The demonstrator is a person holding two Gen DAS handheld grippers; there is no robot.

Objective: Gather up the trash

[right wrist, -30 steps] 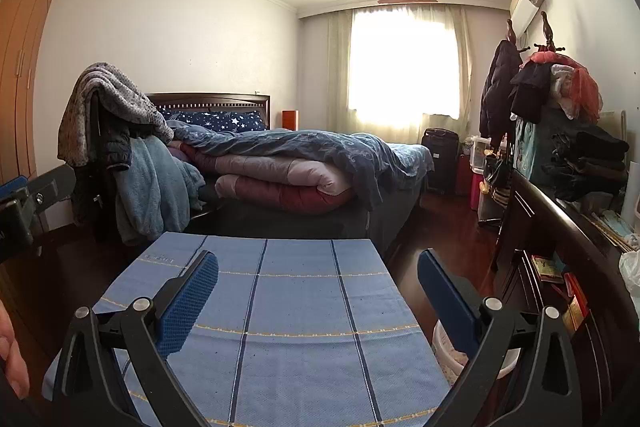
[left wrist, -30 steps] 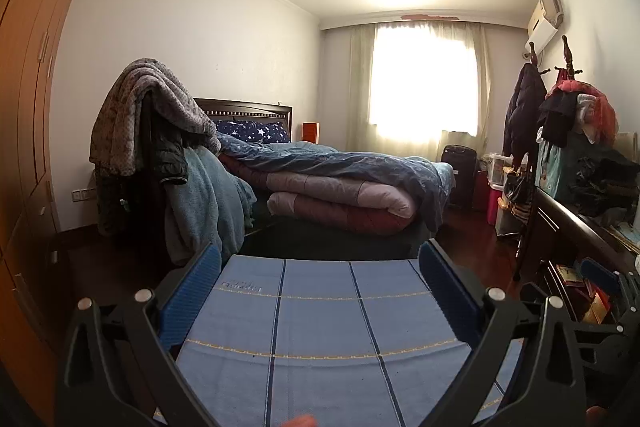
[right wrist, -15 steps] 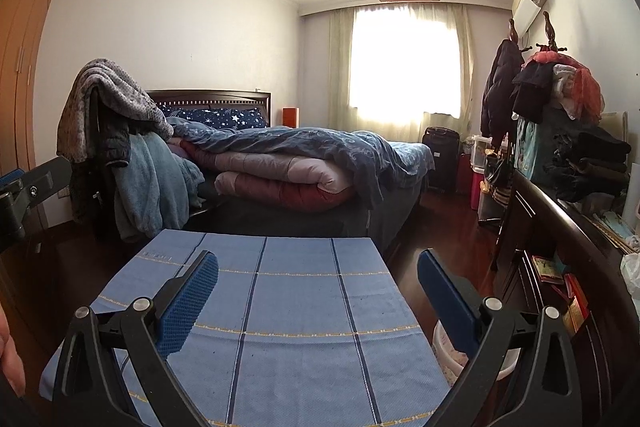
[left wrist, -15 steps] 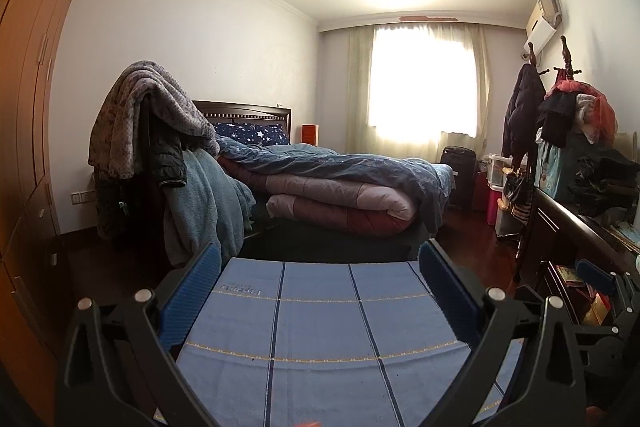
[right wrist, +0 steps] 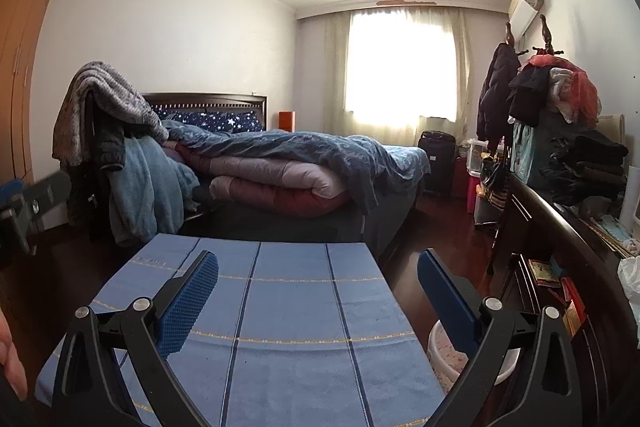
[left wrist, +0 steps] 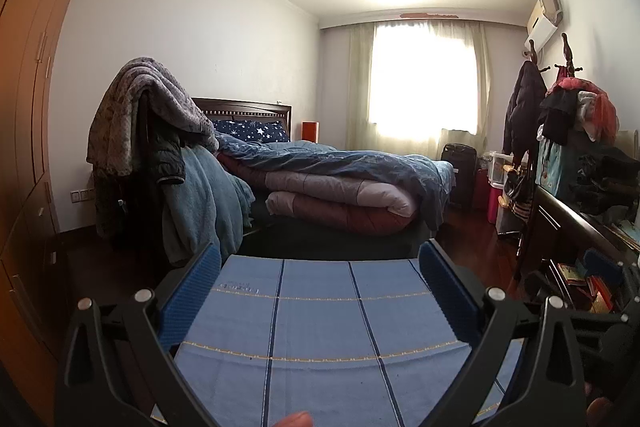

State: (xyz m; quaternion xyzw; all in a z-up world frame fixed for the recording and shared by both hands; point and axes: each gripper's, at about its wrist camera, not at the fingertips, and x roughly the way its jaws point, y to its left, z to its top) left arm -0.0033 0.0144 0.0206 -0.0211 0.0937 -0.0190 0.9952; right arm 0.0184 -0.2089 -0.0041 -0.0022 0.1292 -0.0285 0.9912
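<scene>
My left gripper (left wrist: 320, 291) is open and empty above a table covered with a blue striped cloth (left wrist: 320, 327). My right gripper (right wrist: 318, 291) is open and empty above the same blue cloth (right wrist: 288, 307). A pale round bin (right wrist: 444, 351) stands on the floor just right of the table, partly hidden behind my right finger. No trash shows on the cloth. The left gripper's body (right wrist: 36, 199) shows at the left edge of the right wrist view.
A bed with piled quilts (left wrist: 340, 187) stands beyond the table. A chair draped with blankets (left wrist: 160, 155) is at the left. A dark cabinet with clutter (right wrist: 560, 247) runs along the right wall. A wooden wardrobe (left wrist: 28, 107) fills the left side.
Both views have shifted only slightly; the grippers stay open and hold nothing.
</scene>
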